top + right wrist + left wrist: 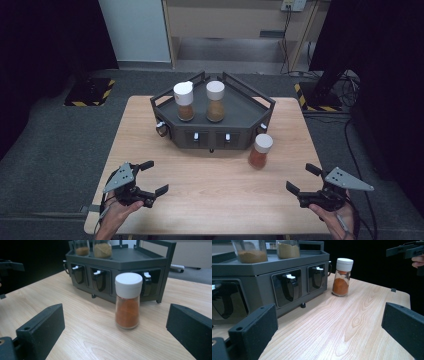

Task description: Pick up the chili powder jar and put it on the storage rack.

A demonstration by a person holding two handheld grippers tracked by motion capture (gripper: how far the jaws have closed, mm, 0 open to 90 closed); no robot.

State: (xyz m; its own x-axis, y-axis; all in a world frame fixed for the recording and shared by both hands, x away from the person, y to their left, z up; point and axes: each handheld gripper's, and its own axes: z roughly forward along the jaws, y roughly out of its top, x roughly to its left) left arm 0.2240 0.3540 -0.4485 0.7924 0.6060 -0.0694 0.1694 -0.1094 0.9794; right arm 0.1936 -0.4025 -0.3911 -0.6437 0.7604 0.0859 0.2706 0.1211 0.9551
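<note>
A dark grey rack [240, 107] [262, 267] [140, 261] stands at the back middle of the wooden table [210, 200]. Two white-capped spice jars rest on its top: one with brown powder [184, 101] [81, 247] and one with tan powder [215, 101] [102, 248]. A third jar with orange powder [260, 150] [342, 276] [127, 300] stands on the table by the rack's right front corner. My left gripper [150, 176] [329, 327] is open near the front left edge. My right gripper [303, 178] [115, 330] is open at the front right, with the orange jar ahead of its jaws.
The rack's front has several dark pockets with small white tabs [290, 276] [97, 272]. Bare wood lies between the two grippers and the rack. Beyond the table are a grey floor, black stands with yellow-striped bases [92, 92] and cables [350, 150].
</note>
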